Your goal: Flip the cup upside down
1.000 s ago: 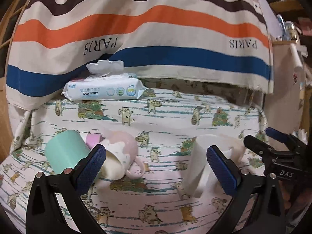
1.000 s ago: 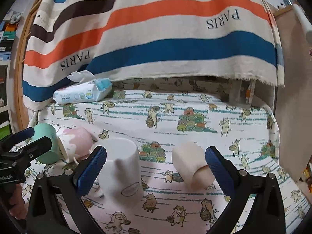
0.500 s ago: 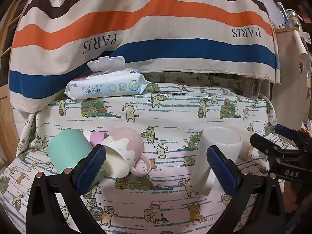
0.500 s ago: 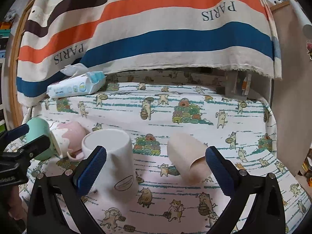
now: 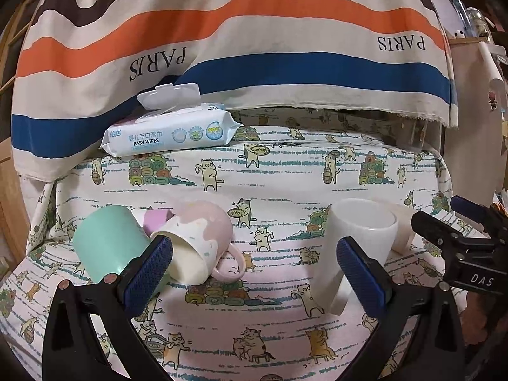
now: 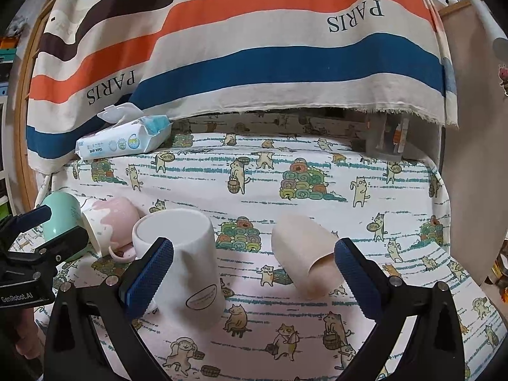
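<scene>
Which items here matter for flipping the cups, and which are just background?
Job items: white mug, beige cup, pink mug, green cup, both tongs, open.

Lying about: baby wipes, striped cloth, cat-print sheet.

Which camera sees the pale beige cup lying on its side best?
The right wrist view: the beige cup lies nearly whole between the open jaws. In the left wrist view only a sliver peeks out behind the white mug.

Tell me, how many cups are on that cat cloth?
4, maybe more hidden: green cup far left, pink mug beside it, white mug centre, beige cup right.
</scene>
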Available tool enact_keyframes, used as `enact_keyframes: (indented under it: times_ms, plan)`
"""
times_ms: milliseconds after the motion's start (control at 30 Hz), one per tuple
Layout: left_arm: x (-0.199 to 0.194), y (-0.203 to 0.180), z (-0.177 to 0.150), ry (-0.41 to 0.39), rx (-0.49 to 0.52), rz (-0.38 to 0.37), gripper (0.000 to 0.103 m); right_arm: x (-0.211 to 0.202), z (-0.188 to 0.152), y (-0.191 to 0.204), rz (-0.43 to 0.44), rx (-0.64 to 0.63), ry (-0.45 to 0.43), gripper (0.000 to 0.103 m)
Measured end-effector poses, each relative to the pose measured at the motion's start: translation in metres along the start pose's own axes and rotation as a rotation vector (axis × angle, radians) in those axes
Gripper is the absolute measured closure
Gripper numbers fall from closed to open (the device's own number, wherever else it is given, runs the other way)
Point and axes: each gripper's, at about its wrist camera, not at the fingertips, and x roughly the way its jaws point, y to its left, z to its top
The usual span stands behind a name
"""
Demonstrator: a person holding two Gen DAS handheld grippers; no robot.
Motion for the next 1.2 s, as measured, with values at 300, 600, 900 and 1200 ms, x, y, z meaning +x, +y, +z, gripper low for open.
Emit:
enact_keyframes:
  times_ms: [300, 600, 900, 1200]
  plan:
    - [0.0004, 0.0, 0.0002, 0.001, 0.0, 0.007, 0.0, 0.0018, -0.0001, -0.0037, -0.011, 0.015, 0.007, 0.001]
    - [0.0011, 0.0013, 0.0004, 0.002, 0.0, 0.008, 0.0, 0.0017, 0.0004, -0.0041, -0.013, 0.015, 0.006, 0.001]
    - [0.0012, 0.0021, 0.0005, 0.002, -0.001, 0.009, 0.0, 0.0006, 0.0007, -0.0037, -0.013, 0.013, 0.005, 0.001]
    - [0.0015, 0.0024, 0.0006, 0.002, 0.001, 0.008, 0.0, 0.0005, 0.0006, -0.0039, -0.014, 0.009, 0.01, 0.001]
